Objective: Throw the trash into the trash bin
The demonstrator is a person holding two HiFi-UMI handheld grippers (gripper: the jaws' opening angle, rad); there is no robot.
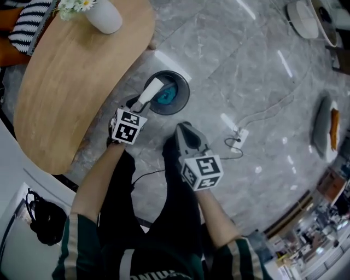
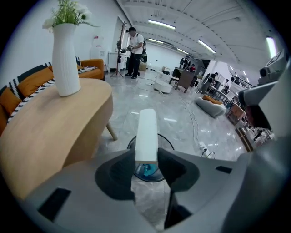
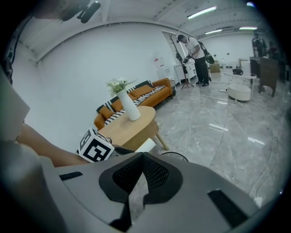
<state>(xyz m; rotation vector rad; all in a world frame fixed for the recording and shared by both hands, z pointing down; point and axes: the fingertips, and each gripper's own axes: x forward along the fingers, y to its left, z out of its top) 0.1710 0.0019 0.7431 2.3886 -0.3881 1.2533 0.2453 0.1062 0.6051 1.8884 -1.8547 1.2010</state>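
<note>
White, smooth oblong box gripped by left hand-held gripper over round bin (right hand-held gripper closed, empty).

The trash bin stands on the floor just beside the table, to its right in the head view, with a crumpled thing inside it. A vase stands at the table's far end, and a sofa lies behind the table. The left gripper is at the bin's near left rim, and the block clamped between its jaws reaches over the opening. The right gripper is right of it and nearer the person, apart from the bin. A power strip lies on the floor further right.
</note>
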